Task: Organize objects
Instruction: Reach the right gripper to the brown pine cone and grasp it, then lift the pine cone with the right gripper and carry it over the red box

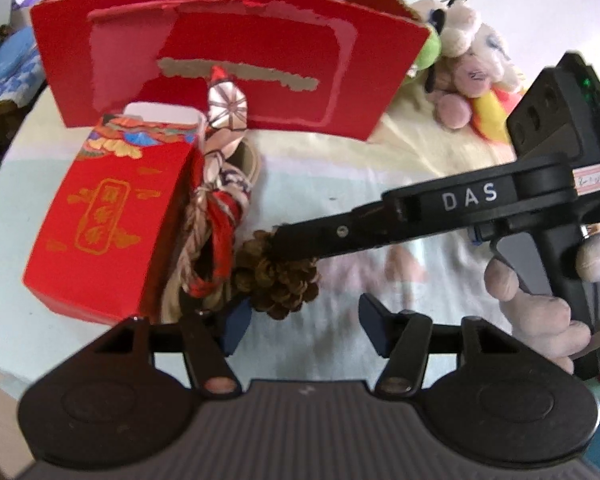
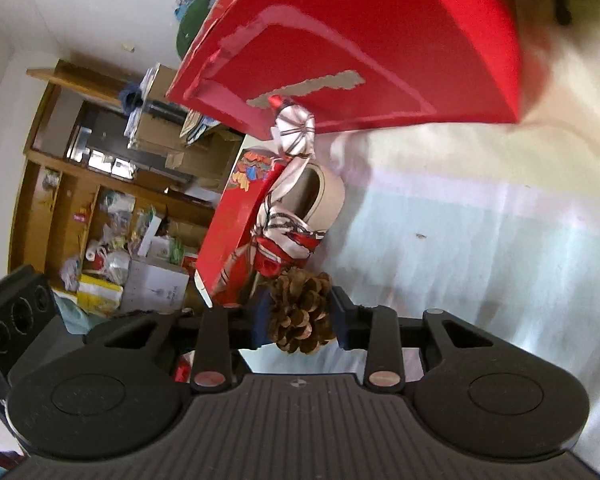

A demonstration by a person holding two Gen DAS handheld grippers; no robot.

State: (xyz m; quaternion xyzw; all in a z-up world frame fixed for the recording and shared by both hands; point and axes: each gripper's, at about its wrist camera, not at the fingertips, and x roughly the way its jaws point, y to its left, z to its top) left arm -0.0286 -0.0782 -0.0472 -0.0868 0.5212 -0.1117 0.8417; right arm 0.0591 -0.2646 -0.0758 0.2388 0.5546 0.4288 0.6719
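A brown pine cone [image 1: 278, 280] lies on the pale cloth, and my right gripper [image 2: 300, 316] is shut on it [image 2: 300, 312]; the right gripper reaches in from the right in the left wrist view [image 1: 288, 246]. My left gripper [image 1: 300, 326] is open and empty just in front of the cone. Left of the cone lie a red-and-white patterned scarf [image 1: 218, 184] over a beige tape roll [image 2: 324, 196], and a small red gift box [image 1: 112, 216]. A big open red cardboard box [image 1: 236, 60] stands behind them.
Plush toys [image 1: 468, 68] sit at the back right beside the big red box. A wooden shelf with clutter and cardboard boxes [image 2: 112, 200] stands beyond the bed edge. Pale blue and cream cloth [image 1: 340, 184] covers the surface.
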